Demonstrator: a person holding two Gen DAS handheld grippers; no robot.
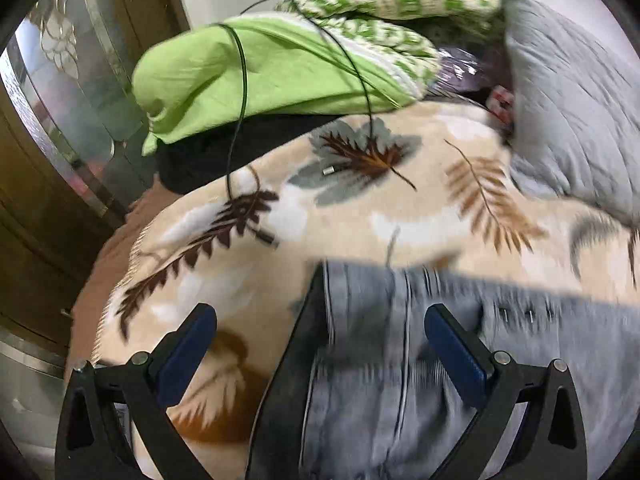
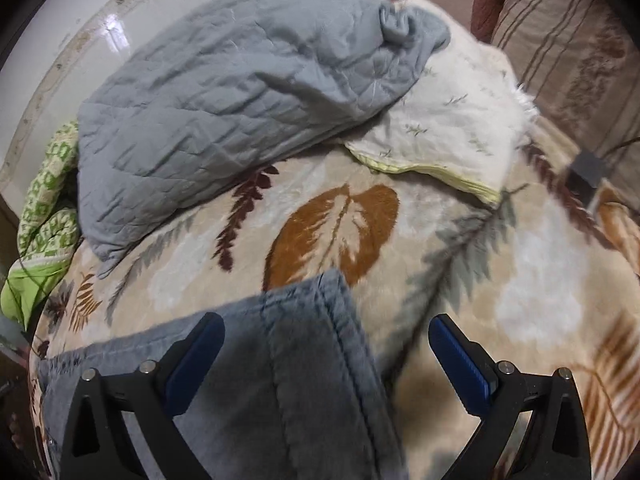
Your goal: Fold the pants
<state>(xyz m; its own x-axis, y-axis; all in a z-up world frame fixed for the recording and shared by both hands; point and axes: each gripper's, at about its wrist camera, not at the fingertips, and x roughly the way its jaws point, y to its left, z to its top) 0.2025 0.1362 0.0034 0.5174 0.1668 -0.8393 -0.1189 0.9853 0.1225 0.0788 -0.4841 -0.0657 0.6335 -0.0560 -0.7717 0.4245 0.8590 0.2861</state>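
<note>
Both claws gape empty — left gripper (image 1: pixel 320 334), right gripper (image 2: pixel 326 342) — with the jeans (image 2: pixel 304 344) lying between their fingers on the blanket (image 2: pixel 460 240), so a shallow bite could snag the plush instead.

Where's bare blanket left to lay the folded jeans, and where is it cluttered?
Free: the leaf-print fleece blanket right of the grey denim pants, bordered behind by the cream pillow; also the strip between the pants and the grey quilted comforter. Crowded: the far left, with the lime-green bedding and thin black cable. Both grippers, left and right, are open.
</note>
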